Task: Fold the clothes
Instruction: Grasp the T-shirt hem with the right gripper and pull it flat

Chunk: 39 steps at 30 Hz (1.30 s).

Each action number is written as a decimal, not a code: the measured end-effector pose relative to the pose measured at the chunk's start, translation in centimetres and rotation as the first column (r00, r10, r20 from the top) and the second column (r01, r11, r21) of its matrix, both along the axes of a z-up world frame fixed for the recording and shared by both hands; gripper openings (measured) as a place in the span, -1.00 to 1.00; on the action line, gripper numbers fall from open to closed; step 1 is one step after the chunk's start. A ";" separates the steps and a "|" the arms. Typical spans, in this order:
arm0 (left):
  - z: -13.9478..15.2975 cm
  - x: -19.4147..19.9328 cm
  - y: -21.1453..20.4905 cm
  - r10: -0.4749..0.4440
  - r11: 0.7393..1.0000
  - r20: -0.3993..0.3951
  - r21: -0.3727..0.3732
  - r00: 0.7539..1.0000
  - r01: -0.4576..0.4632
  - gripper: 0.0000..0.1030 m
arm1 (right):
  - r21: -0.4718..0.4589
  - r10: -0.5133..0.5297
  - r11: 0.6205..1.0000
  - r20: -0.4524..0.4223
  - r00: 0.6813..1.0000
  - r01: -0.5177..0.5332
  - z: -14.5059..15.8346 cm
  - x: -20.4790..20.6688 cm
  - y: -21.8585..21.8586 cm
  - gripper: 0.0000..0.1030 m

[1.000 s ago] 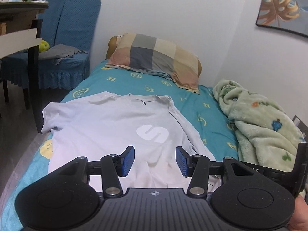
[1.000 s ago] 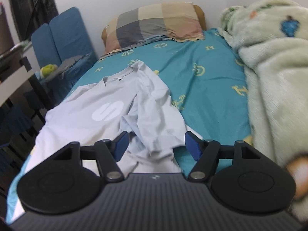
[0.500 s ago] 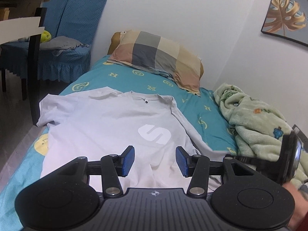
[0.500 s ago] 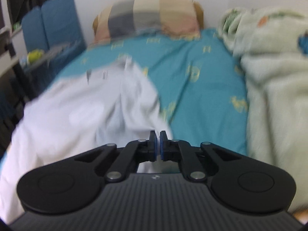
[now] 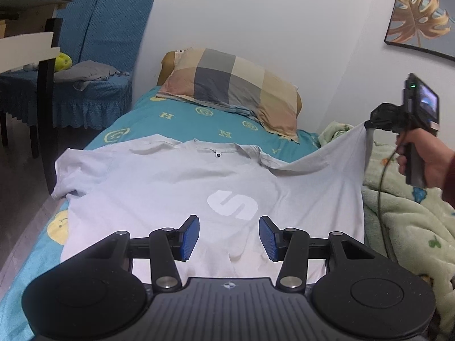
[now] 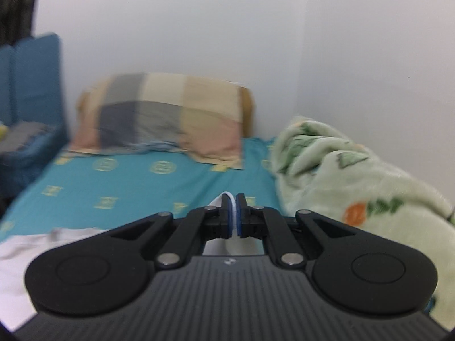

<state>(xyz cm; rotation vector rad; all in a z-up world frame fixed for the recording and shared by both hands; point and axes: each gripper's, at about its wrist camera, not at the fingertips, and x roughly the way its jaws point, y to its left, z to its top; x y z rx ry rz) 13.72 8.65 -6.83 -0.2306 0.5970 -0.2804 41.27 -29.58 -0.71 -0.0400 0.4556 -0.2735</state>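
Note:
A light grey T-shirt (image 5: 159, 187) with a white S logo (image 5: 233, 205) lies face up on the teal bed sheet (image 5: 184, 122). My left gripper (image 5: 229, 237) is open and empty, hovering over the shirt's lower middle. My right gripper (image 6: 233, 216) is shut on the shirt's right sleeve (image 6: 231, 213). In the left wrist view it (image 5: 369, 125) holds that sleeve (image 5: 327, 164) lifted and stretched out to the right above the bed. The shirt's left sleeve (image 5: 71, 167) lies flat near the bed's left edge.
A checked pillow (image 5: 233, 91) lies at the head of the bed. A green fleece blanket (image 5: 403, 213) is heaped along the right side by the wall. Blue chairs (image 5: 93, 65) and a table's edge (image 5: 25, 45) stand to the left.
My right gripper closed on the folded-in right sleeve, then lifted it up and out to the right, spreading the shirt. My left gripper stayed open over the shirt's lower part.

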 end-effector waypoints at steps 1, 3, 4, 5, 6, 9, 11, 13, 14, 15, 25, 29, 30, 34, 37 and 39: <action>-0.3 0.3 0.0 -0.005 1.000 -0.006 -0.001 1.000 0.005 -0.04 | -0.013 -0.025 1.000 -0.009 1.000 0.025 -0.9 1.2 -0.6 -0.89; -0.9 0.8 -0.1 -0.016 1.000 -0.018 0.006 1.000 0.016 -0.04 | -0.040 -0.072 0.997 -0.032 0.997 0.071 -3.0 3.5 -2.0 -0.89; -1.3 1.0 -0.2 -0.022 1.000 -0.024 0.013 0.999 0.022 -0.04 | -0.059 -0.093 0.994 -0.051 0.994 0.090 -4.3 4.4 -2.7 -0.89; -1.7 1.3 -0.4 -0.027 0.999 -0.031 0.020 0.999 0.027 -0.04 | -0.079 -0.114 0.991 -0.070 0.991 0.108 -5.8 5.2 -3.2 -0.89; -2.1 1.7 -0.5 -0.032 0.999 -0.040 0.029 0.999 0.033 -0.04 | -0.097 -0.132 0.988 -0.092 0.987 0.123 -7.4 5.9 -3.7 -0.89; -3.4 2.8 -0.9 -0.044 0.998 -0.075 0.037 0.996 0.047 -0.04 | -0.117 -0.171 0.981 -0.177 0.969 0.152 -12.5 7.4 -5.2 -0.89; -4.1 3.4 -1.0 -0.048 0.998 -0.091 0.034 0.995 0.051 -0.04 | -0.102 -0.175 0.983 -0.220 0.960 0.155 -15.1 7.6 -5.7 -0.89; -4.7 3.9 -1.0 -0.050 0.998 -0.103 0.030 0.993 0.053 -0.04 | -0.073 -0.166 0.986 -0.248 0.955 0.152 -17.2 7.4 -5.9 -0.88; -4.8 4.0 -1.1 -0.048 0.998 -0.105 0.030 0.993 0.051 -0.04 | -0.044 -0.150 0.989 -0.243 0.958 0.143 -17.5 7.0 -5.9 -0.87; -4.9 4.1 -1.1 -0.047 0.998 -0.105 0.030 0.993 0.051 -0.04 | -0.011 -0.127 0.992 -0.225 0.966 0.128 -17.4 6.6 -5.9 -0.85; -3.6 2.8 -1.5 -0.041 0.998 -0.047 0.055 0.998 0.043 -0.03 | 0.122 0.044 0.992 -0.081 0.996 -0.034 -12.0 2.4 -2.5 0.41; -3.4 2.5 -1.5 -0.042 0.998 -0.039 0.048 0.998 0.044 -0.02 | 0.117 0.237 0.967 -0.105 0.966 -0.225 -11.5 2.3 2.1 0.37; -3.4 2.4 -1.5 -0.044 0.998 -0.039 0.046 0.998 0.046 -0.01 | 0.117 0.276 0.958 -0.123 0.953 -0.262 -11.7 2.7 3.4 0.36; -3.7 2.6 -1.4 -0.036 0.999 -0.045 0.029 0.998 0.038 0.02 | 0.099 0.358 0.934 -0.204 0.911 -0.344 -14.3 4.3 8.3 0.35; -4.0 2.9 -1.3 -0.032 0.999 -0.053 0.009 0.998 0.033 0.02 | 0.011 0.356 0.930 -0.266 0.896 -0.366 -16.8 5.5 11.5 0.12; -4.2 3.1 -1.1 -0.031 1.000 -0.065 -0.002 0.997 0.031 0.02 | -0.051 0.312 0.941 -0.241 0.919 -0.333 -17.5 6.4 12.0 -0.30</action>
